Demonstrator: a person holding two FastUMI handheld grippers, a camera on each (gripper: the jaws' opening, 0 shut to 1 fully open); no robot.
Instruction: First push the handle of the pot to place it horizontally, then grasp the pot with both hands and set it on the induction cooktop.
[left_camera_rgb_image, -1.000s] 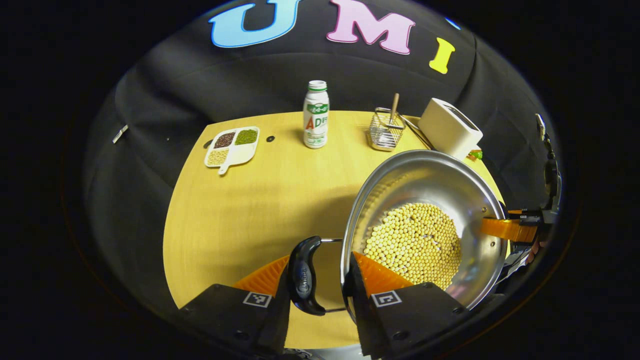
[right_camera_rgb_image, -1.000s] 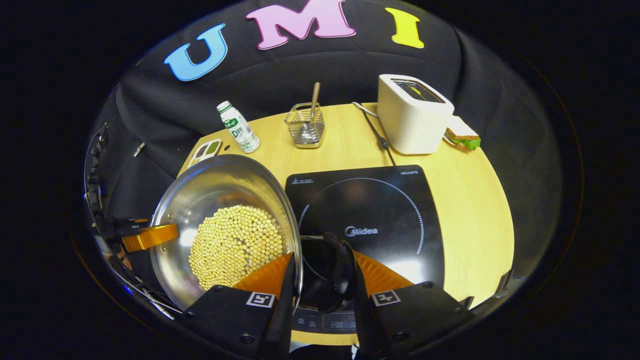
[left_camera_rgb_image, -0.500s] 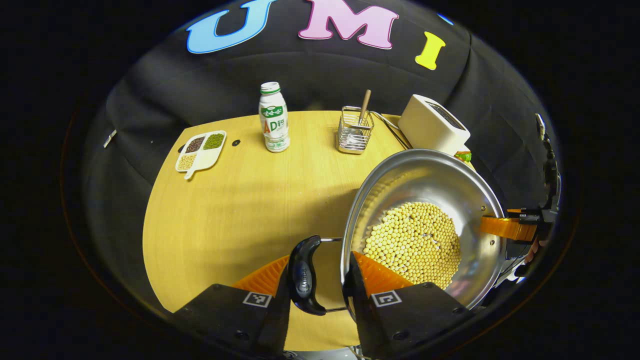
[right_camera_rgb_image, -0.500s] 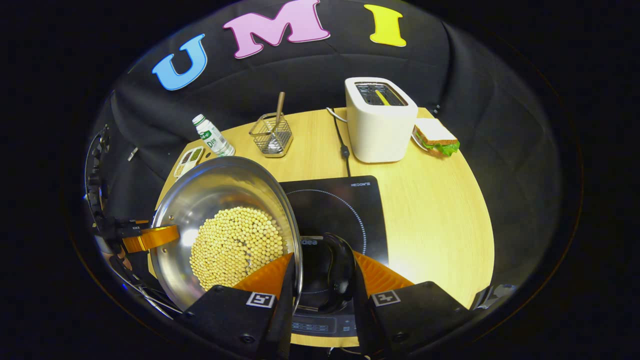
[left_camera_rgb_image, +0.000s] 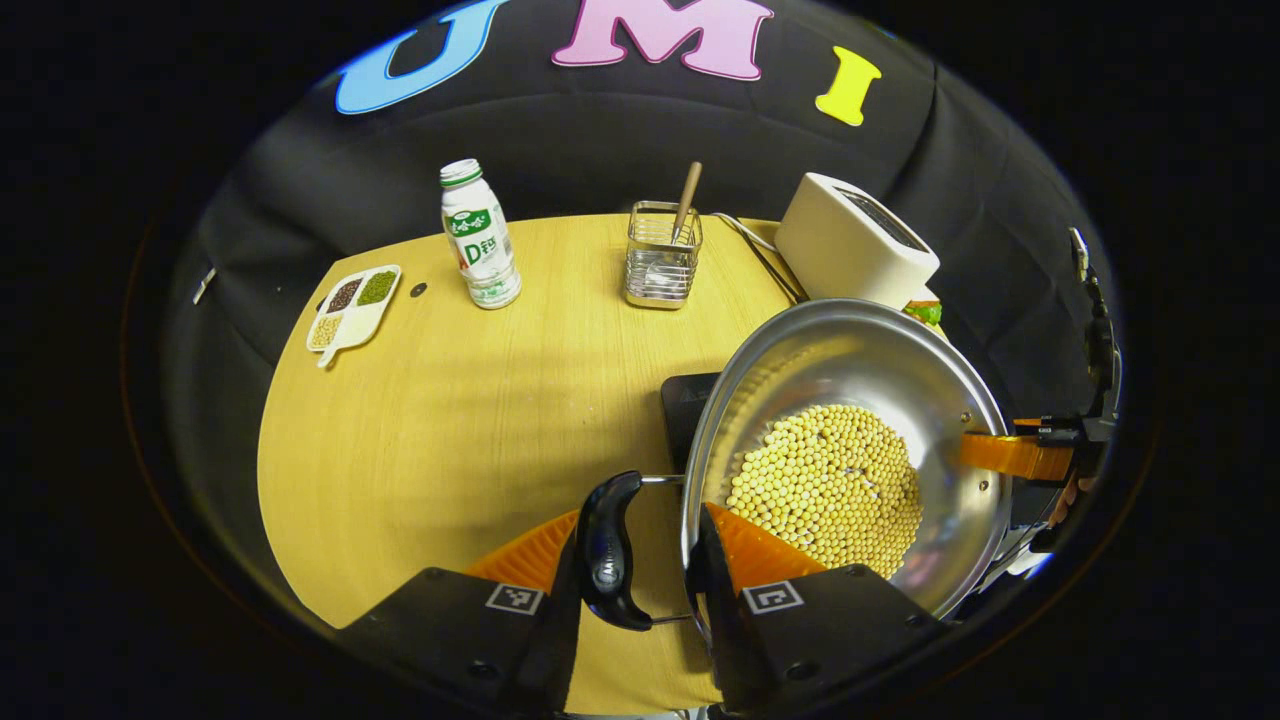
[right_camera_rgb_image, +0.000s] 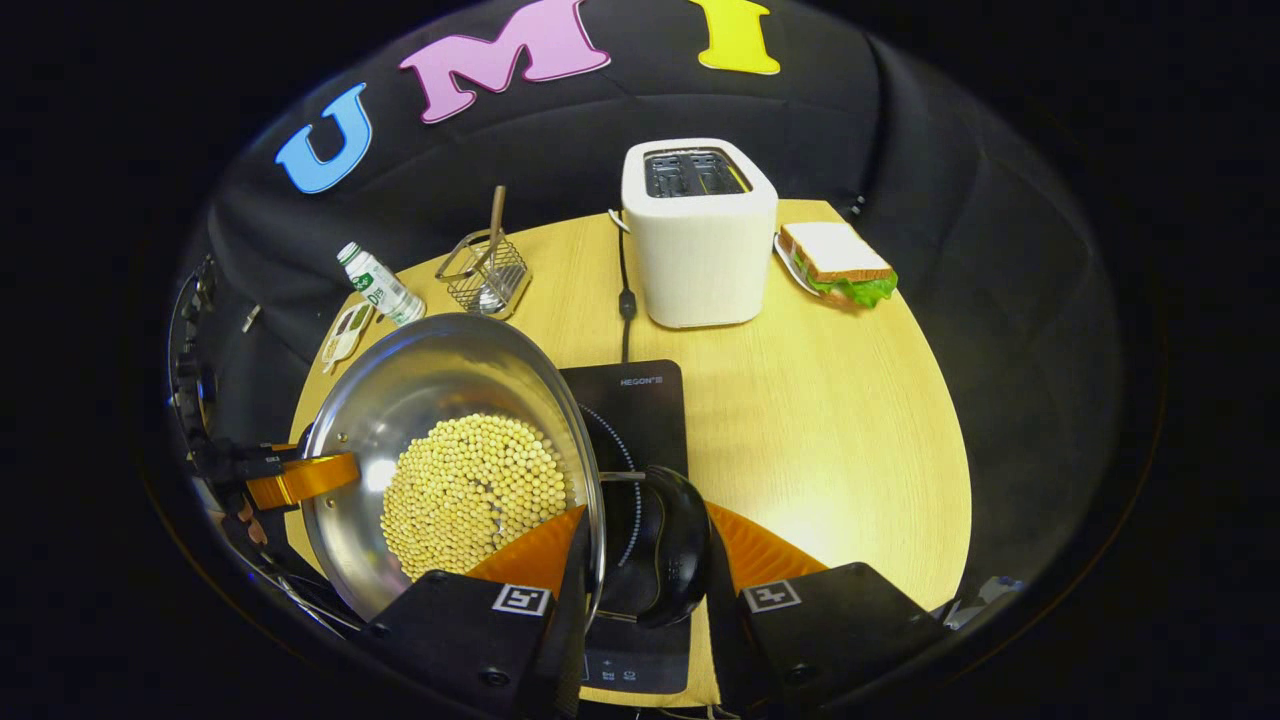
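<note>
A steel pot (left_camera_rgb_image: 850, 380) filled with yellow beans hangs above the wooden table, held from both sides. My left gripper (left_camera_rgb_image: 640, 535) is shut on the pot's black left handle (left_camera_rgb_image: 608, 550), one finger reaching inside the rim. My right gripper (right_camera_rgb_image: 640, 535) is shut on the black right handle (right_camera_rgb_image: 668, 545) in the same way. In the right gripper view the pot (right_camera_rgb_image: 440, 400) covers the left part of the black induction cooktop (right_camera_rgb_image: 640, 400). A corner of the cooktop (left_camera_rgb_image: 685, 410) shows beside the pot in the left gripper view. Each view shows the other gripper across the pot (left_camera_rgb_image: 1040, 455), (right_camera_rgb_image: 270, 475).
At the back of the table stand a white toaster (right_camera_rgb_image: 700, 235) with its cable (right_camera_rgb_image: 625, 300), a sandwich on a plate (right_camera_rgb_image: 838, 262), a wire basket holding a wooden stick (left_camera_rgb_image: 660, 265), a drink bottle (left_camera_rgb_image: 478, 240) and a divided dish of beans (left_camera_rgb_image: 352, 303).
Both grippers have carried the pot to the right across the table, so it now overlaps the cooktop. Both grips on the handles are unchanged.
</note>
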